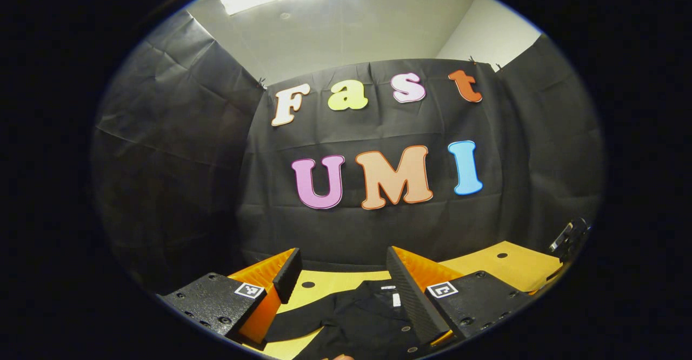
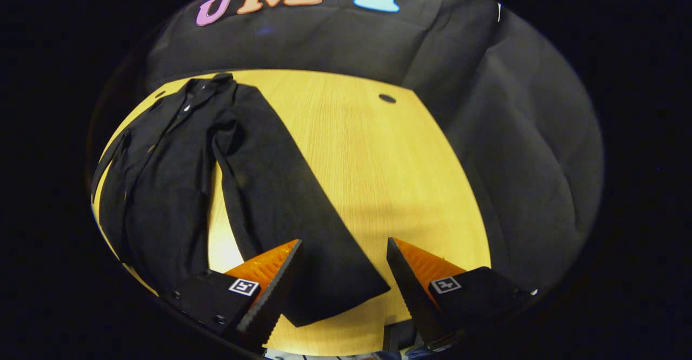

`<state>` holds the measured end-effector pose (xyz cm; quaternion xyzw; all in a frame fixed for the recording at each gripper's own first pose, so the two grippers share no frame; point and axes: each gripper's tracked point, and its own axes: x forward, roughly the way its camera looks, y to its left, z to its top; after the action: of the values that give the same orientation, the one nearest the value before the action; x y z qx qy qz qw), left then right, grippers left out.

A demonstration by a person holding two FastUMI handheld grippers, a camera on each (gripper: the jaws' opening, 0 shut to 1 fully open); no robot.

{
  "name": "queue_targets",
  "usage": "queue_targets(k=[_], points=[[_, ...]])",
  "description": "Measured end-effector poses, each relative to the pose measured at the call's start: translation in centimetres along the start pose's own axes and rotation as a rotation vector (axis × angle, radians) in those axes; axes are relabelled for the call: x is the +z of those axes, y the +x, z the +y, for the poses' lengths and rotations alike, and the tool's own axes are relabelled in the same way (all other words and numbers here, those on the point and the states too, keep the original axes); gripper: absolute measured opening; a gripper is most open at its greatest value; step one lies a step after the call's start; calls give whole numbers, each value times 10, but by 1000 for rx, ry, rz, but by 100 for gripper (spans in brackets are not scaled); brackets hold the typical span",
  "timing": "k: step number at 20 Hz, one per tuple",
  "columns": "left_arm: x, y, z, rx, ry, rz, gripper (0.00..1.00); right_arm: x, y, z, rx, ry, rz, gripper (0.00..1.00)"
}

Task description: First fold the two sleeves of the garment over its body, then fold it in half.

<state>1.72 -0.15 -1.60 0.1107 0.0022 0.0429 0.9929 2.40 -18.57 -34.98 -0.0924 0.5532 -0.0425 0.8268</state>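
Note:
A black long-sleeved garment (image 2: 162,176) lies flat on the yellow wooden table (image 2: 378,176), collar toward the back wall. One long sleeve (image 2: 292,208) stretches out away from the body toward my right gripper (image 2: 343,262), which is open, held just above the sleeve's cuff end (image 2: 335,290), its fingers astride it. In the left gripper view the garment's collar and upper body (image 1: 362,311) lie below my left gripper (image 1: 343,279), which stands open above the cloth with nothing between its fingers.
Black cloth walls close in the booth on all sides. The table (image 1: 508,265) has small dark holes (image 2: 387,98) near its far edge. A dark device (image 1: 567,238) sits at the table's right end in the left gripper view.

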Motion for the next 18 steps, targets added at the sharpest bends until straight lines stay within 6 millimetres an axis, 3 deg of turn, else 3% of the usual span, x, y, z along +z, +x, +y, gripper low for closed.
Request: queue_targets(k=[8,13,18], points=[[-3,4,-16,27,26,14,93,-11,1,8,160,81,186,100],[-14,2,-26,45,18,36,93,-13,2,10,201,9,202,91],[-19,9,-23,42,-2,40,92,-8,5,16,219,76,166,6]])
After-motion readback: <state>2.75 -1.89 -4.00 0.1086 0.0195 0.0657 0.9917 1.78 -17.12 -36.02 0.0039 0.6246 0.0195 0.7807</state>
